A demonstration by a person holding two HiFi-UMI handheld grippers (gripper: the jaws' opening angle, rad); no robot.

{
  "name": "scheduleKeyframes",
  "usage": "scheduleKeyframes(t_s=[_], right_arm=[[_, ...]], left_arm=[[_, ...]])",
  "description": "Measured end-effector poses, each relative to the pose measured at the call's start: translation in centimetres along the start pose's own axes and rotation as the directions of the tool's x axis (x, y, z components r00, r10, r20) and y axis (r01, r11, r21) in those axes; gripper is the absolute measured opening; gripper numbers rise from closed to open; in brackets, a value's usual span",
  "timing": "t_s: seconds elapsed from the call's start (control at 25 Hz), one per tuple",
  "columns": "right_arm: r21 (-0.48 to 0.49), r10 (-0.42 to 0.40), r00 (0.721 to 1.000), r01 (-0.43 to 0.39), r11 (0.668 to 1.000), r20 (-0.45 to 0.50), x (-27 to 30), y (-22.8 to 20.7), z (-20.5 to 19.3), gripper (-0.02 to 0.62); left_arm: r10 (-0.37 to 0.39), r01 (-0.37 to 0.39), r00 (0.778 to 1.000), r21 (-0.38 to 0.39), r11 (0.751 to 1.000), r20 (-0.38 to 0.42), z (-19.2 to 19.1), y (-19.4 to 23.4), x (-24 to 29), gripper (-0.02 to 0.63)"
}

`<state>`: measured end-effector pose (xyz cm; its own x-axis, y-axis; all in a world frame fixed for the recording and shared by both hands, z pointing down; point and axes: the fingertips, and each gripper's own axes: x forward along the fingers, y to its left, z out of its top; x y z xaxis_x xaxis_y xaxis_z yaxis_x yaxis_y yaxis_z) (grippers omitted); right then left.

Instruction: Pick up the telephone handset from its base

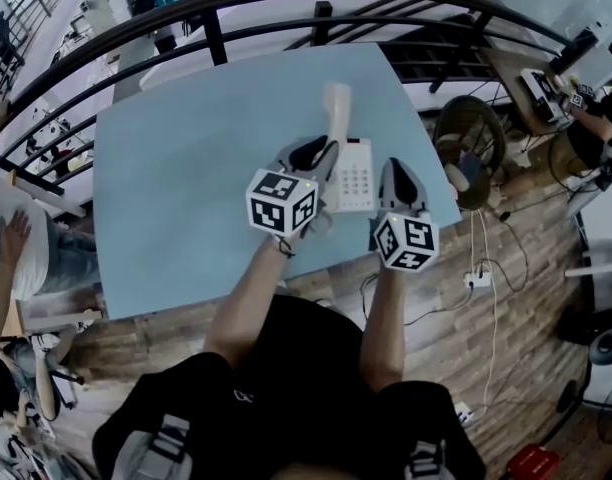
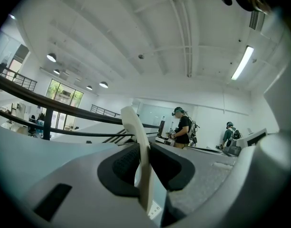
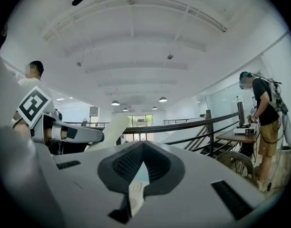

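The handset [image 1: 337,118] is pinched edge-on in the left tool [image 1: 321,156]. It tilts up over the left side of the base [image 1: 354,173], and its far end juts past the base's top edge, so the lift looks underway. The right tool [image 1: 397,168] is pressed together at the base's right edge, probably to steady it on the bench [image 1: 186,168]. Whether it touches the base is unclear.

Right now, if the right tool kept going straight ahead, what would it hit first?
Probably nothing nearby: the right tool points level over the table; the railing beyond comes first.
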<state>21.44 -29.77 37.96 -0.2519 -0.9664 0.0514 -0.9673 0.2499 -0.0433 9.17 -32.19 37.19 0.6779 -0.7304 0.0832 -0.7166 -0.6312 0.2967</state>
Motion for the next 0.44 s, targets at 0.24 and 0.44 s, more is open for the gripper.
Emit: scheduleKeyframes(t_s=[0.24,0.44], right_arm=[[-0.004,0.006,1.000,-0.006,1.000,-0.002,0.02,-0.06,-0.01,-0.006],[-0.014,0.013,1.000,-0.013,1.000,0.000,0.12,0.13,0.13,-0.006]], left_arm=[[-0.008,0.008,1.000,-0.020,1.000,0.006,-0.17,-0.16,0.28,0.071],[-0.013,0.013,1.000,-0.021,1.000,0.006,-0.24,-0.35,0.34,0.071]])
